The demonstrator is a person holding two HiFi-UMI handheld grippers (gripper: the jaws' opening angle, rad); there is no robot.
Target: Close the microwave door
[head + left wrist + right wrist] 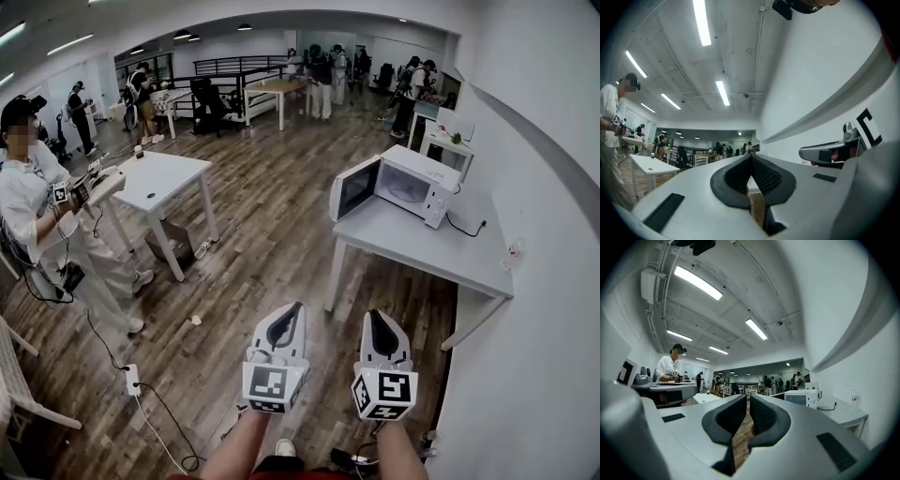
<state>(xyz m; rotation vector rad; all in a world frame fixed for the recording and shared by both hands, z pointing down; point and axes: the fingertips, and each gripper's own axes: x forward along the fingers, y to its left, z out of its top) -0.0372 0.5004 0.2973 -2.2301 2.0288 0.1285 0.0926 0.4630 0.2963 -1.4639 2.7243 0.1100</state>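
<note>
A white microwave point(412, 180) stands on a grey table point(412, 246) against the right wall, well ahead of me. Its door point(354, 187) hangs open to the left, showing the pale cavity. Both grippers are held low in front of me, over the wooden floor and short of the table. My left gripper point(298, 308) is shut with nothing in it, and my right gripper point(375, 315) beside it also looks shut and empty. In the right gripper view the microwave point(802, 398) is small and far beyond the closed jaws point(747, 397). In the left gripper view the jaws point(751, 156) hide it.
A black cable point(466, 228) and a small bottle point(511, 253) lie on the grey table near the wall. A white table point(164, 183) and a person holding grippers point(37, 211) are at the left. A power strip point(132, 378) with cords lies on the floor. Several people stand at the back.
</note>
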